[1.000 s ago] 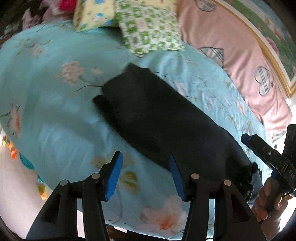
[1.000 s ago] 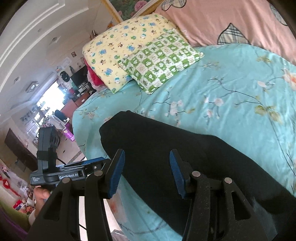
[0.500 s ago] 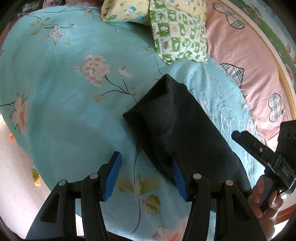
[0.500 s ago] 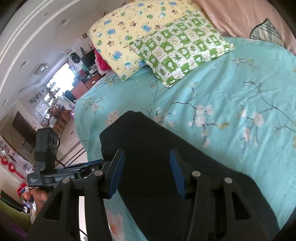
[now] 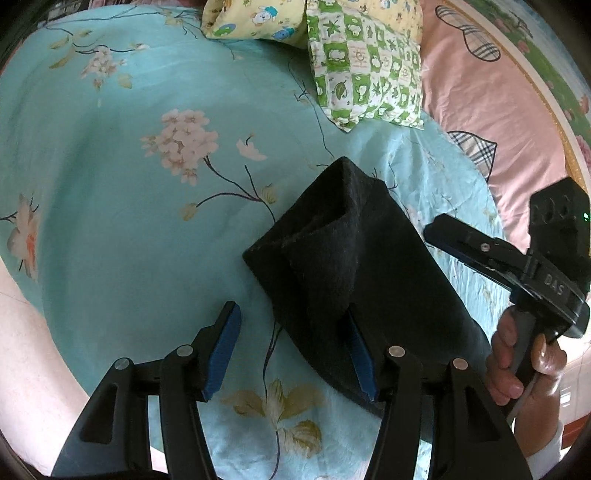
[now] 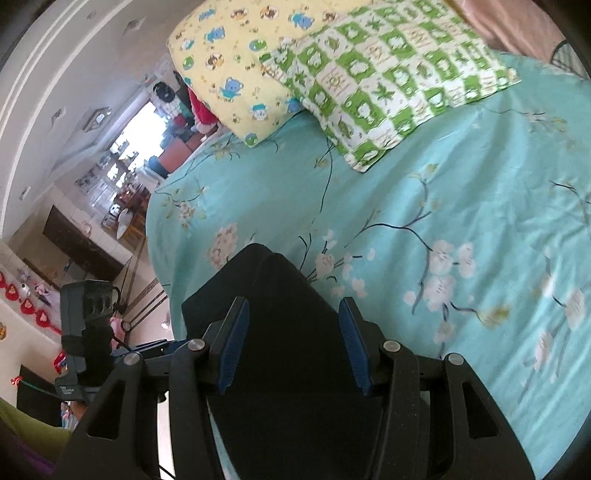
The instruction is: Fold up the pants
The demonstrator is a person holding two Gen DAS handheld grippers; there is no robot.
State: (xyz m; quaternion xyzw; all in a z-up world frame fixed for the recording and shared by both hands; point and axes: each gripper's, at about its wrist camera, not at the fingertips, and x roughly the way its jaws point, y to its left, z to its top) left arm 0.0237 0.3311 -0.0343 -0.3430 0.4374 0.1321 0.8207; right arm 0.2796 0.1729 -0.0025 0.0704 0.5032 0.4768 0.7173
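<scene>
The black pants (image 5: 354, 258) lie folded in a long strip on the turquoise flowered bed sheet (image 5: 122, 206); their near end shows a loose, raised fold. My left gripper (image 5: 295, 350) is open and empty just above the sheet, its right finger at the strip's left edge. My right gripper (image 6: 293, 347) is open and empty, hovering over the pants (image 6: 280, 295). The right gripper also shows in the left wrist view (image 5: 517, 258), held by a hand at the right of the pants. The left gripper shows in the right wrist view (image 6: 110, 354) at lower left.
A green checked pillow (image 5: 365, 62) and a yellow cartoon pillow (image 5: 255, 18) lie at the head of the bed. A pink blanket (image 5: 491, 92) lies along the right side. The bed's edge and the floor (image 5: 22, 350) are at lower left.
Both grippers have moved along the pants toward the far end and stayed open. The strip looks shorter in view, and its end now shows a raised fold.
</scene>
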